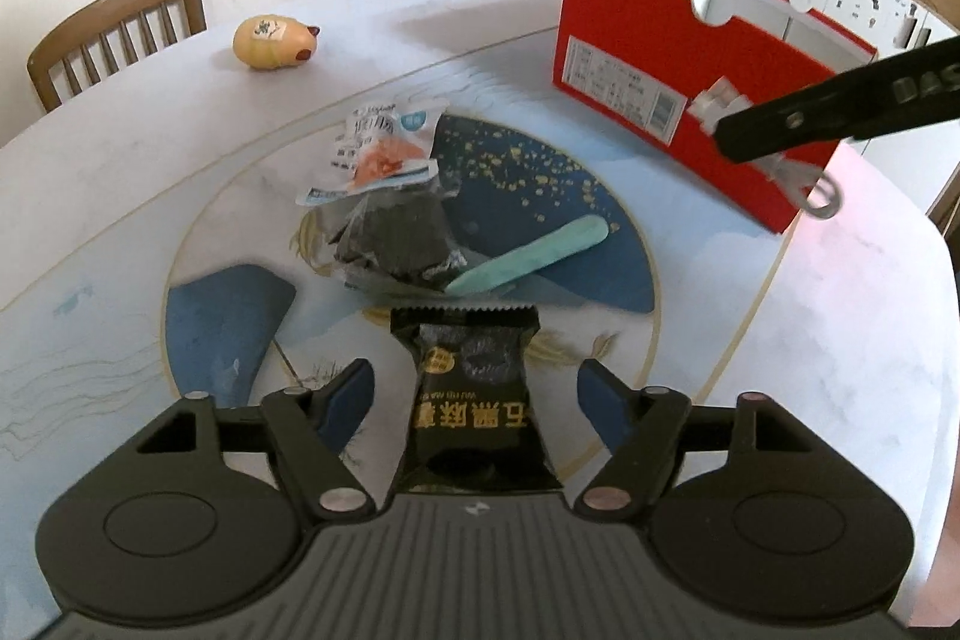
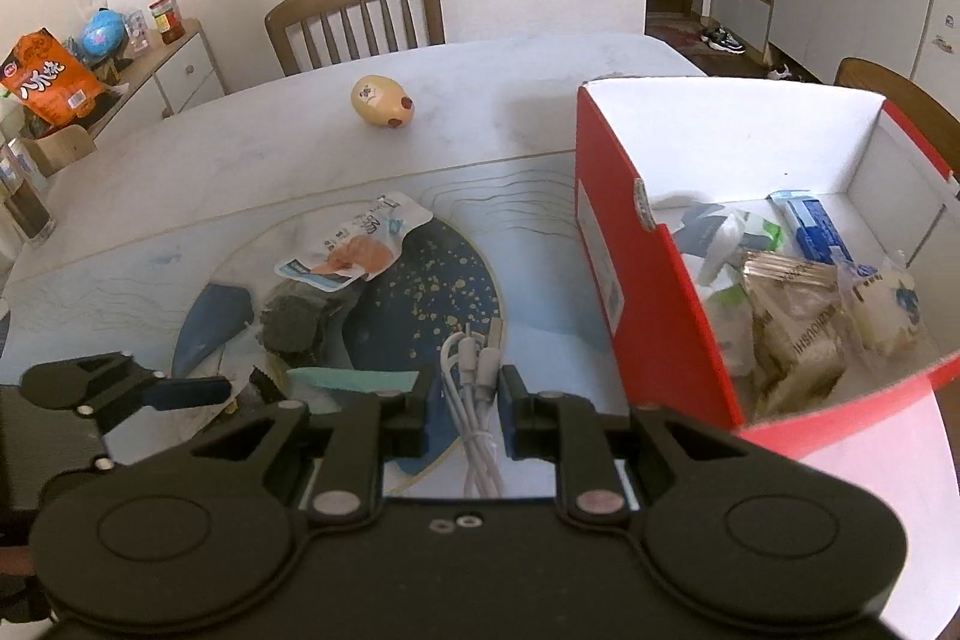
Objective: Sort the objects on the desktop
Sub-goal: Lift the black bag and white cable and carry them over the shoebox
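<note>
A black snack packet, light, crinkly and slippery, lies at lower centre between the parted fingers of the left gripper, best pinched mid-body. A limp white cable is clamped by the right gripper.

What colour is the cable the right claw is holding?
White; the cable shows best in the right wrist view, pinched in the right claw.
</note>
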`<move>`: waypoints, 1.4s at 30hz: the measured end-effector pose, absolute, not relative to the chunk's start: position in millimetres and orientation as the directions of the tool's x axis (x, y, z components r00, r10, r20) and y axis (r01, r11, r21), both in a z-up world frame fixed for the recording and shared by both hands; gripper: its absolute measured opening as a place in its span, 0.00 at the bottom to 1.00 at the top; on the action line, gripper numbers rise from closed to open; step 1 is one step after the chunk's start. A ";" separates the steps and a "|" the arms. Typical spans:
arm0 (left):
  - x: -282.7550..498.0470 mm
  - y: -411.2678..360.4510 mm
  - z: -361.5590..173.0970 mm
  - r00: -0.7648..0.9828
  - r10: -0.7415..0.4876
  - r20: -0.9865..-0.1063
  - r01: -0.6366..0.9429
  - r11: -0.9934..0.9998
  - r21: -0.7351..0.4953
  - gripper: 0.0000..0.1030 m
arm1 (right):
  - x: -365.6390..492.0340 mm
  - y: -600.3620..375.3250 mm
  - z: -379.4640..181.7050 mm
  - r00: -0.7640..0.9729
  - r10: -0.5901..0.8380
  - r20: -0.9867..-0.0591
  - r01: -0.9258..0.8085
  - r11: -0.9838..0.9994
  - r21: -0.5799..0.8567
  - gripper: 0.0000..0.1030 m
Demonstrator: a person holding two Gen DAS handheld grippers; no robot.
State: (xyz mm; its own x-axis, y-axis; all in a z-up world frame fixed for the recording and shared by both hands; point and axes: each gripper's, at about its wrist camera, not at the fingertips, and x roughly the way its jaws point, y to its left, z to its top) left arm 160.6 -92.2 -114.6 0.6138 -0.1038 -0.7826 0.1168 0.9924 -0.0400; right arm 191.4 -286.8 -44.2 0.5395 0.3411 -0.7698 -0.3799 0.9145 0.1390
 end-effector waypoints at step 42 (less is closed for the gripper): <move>177.2 -160.1 -10.0 0.648 -0.319 -0.692 0.363 0.928 -0.087 0.33 | 109.0 -410.0 23.5 0.755 0.165 -0.635 -0.028 0.975 0.220 0.19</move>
State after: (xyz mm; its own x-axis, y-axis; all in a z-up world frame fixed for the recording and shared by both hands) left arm 177.2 -160.1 -10.0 0.6482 -0.3187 -0.6916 0.3627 0.9278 -0.0875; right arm 109.0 -410.0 23.5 0.7547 0.1648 -0.6350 -0.0277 0.9751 0.2200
